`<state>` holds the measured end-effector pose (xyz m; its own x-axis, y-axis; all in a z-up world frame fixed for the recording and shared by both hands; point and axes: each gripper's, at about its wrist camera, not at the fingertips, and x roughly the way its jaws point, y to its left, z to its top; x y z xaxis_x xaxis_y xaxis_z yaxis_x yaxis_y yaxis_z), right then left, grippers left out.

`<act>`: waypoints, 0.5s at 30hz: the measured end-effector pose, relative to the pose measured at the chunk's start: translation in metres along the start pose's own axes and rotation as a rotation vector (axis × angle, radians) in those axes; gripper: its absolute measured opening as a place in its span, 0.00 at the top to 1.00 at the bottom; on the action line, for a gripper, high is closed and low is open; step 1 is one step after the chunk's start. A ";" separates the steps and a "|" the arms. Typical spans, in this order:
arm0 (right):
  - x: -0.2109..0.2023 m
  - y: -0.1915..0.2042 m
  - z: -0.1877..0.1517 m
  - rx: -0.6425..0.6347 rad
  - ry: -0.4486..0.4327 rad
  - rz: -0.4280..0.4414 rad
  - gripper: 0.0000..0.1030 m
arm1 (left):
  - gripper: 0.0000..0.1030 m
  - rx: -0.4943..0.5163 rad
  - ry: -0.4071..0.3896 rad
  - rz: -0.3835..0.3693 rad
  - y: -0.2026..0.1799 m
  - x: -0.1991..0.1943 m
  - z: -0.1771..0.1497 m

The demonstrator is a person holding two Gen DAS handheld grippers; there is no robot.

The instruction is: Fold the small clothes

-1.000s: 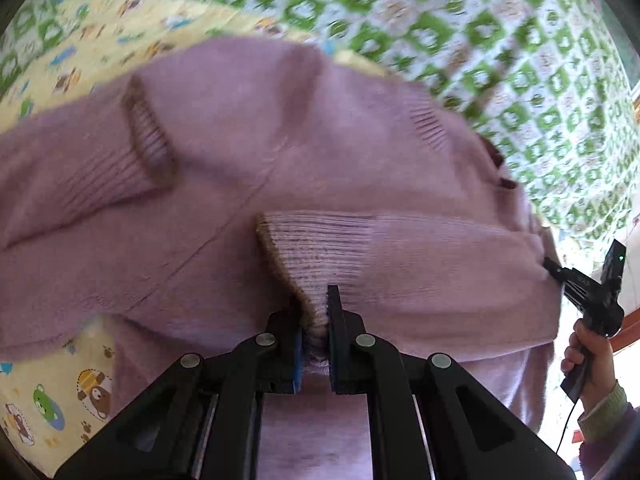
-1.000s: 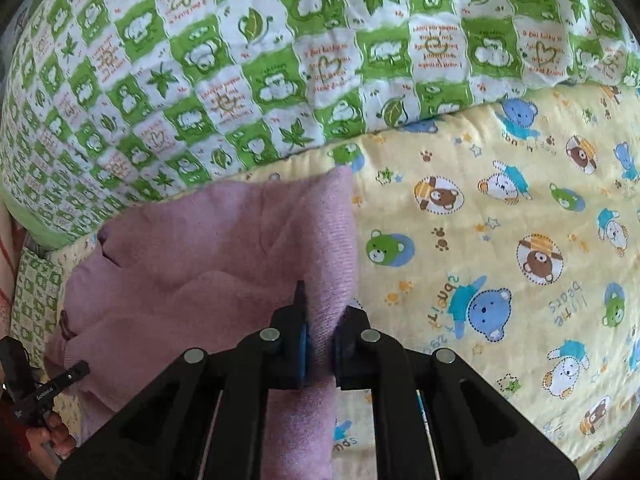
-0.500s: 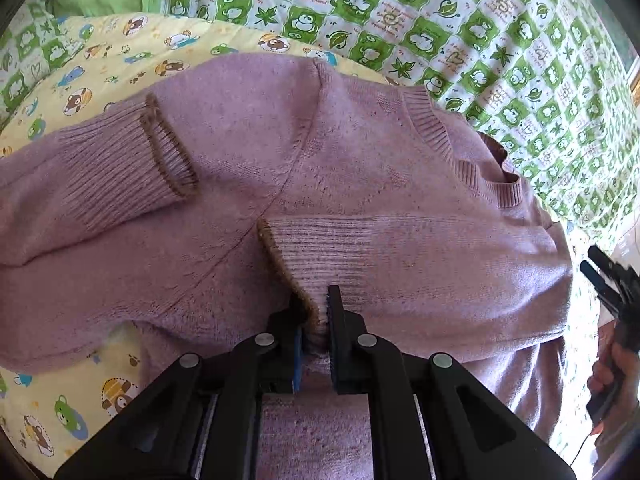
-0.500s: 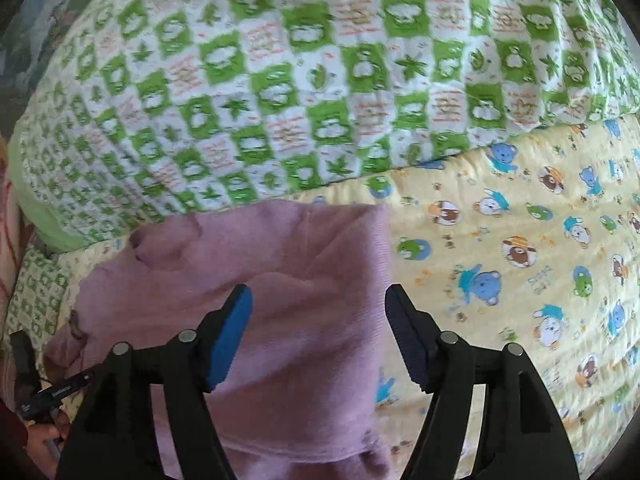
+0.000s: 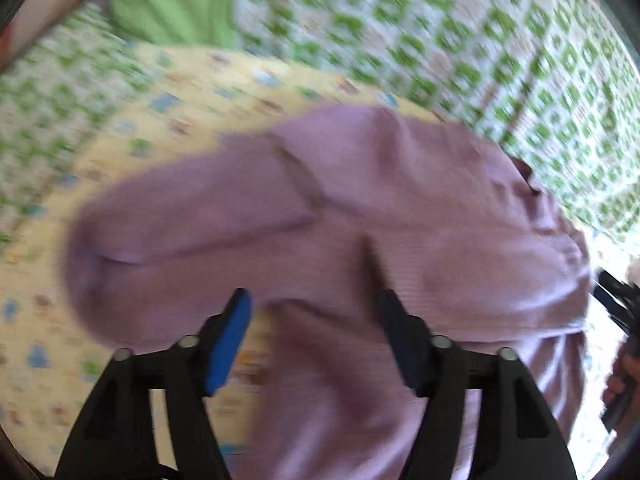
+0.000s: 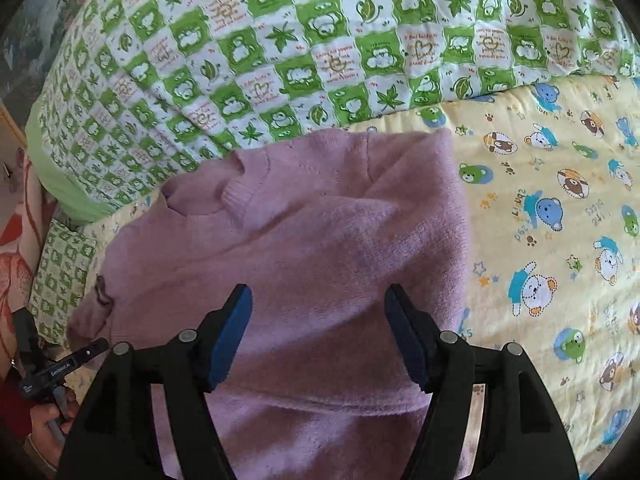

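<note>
1. Item under work: one small lilac knit sweater (image 6: 304, 240), lying on a yellow bear-print sheet (image 6: 560, 208) on the bed, centre of the right-wrist frame. A green-and-white checked quilt (image 6: 320, 40) fills the upper part of both views
2. Left hand-held gripper (image 5: 316, 320): jaws have just been opening and now stand wide apart, over the sweater with nothing pinched; blue pad (image 5: 228, 344) faces bare air. View is motion-blurred, fine detail unreadable
3. Right hand-held gripper (image 6: 320, 320): jaws spread wide, clear of the fabric below, holding nothing
4. Done so far, judged from the lay: both sleeves (image 5: 192, 220) are turned in across the body, one from the left of the left-wrist frame, one from the right. Right edge of the sweater in the right-wrist view runs as a straight folded line. Neckline (image 6: 200, 196) sits upper left, hem toward the bottom
5. Left to do, as a judgement: the body is not yet halved; a hem-to-collar fold seems due, then smoothing. Both hand-held grippers are free for it
6. The other hand-held gripper shows at each frame's edge, beside the sweater
</note>
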<state>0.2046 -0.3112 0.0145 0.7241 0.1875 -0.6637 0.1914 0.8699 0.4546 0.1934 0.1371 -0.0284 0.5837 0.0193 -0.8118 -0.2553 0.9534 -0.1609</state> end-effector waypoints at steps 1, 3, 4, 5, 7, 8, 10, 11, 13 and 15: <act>-0.008 0.002 -0.006 0.006 -0.007 0.012 0.32 | 0.19 -0.003 -0.018 0.033 0.009 -0.006 0.002; -0.016 0.011 -0.015 0.007 -0.002 0.023 0.31 | 0.19 0.008 -0.056 0.089 0.031 -0.015 0.010; -0.020 0.014 -0.020 0.005 0.007 0.028 0.30 | 0.19 0.014 -0.059 0.121 0.040 -0.015 0.016; -0.024 0.017 -0.027 0.005 0.017 0.032 0.30 | 0.18 0.019 -0.057 0.154 0.049 -0.014 0.022; -0.029 0.020 -0.041 0.006 0.049 0.040 0.30 | 0.18 0.031 -0.058 0.195 0.068 -0.008 0.037; -0.026 0.026 -0.048 0.008 0.064 0.041 0.30 | 0.18 0.044 -0.050 0.211 0.074 -0.003 0.043; -0.027 0.030 -0.062 0.016 0.091 0.051 0.30 | 0.17 0.075 -0.008 0.216 0.085 0.010 0.052; -0.027 0.032 -0.068 0.017 0.102 0.053 0.30 | 0.17 0.102 0.034 0.216 0.089 0.021 0.058; -0.026 0.034 -0.078 0.027 0.119 0.059 0.30 | 0.17 0.137 0.081 0.221 0.091 0.035 0.060; -0.025 0.034 -0.084 0.035 0.133 0.061 0.30 | 0.40 0.156 0.118 0.216 0.094 0.048 0.061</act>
<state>0.1369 -0.2482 -0.0033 0.6413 0.3008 -0.7059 0.1741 0.8389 0.5157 0.2442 0.2456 -0.0482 0.4328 0.2001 -0.8790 -0.2364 0.9661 0.1035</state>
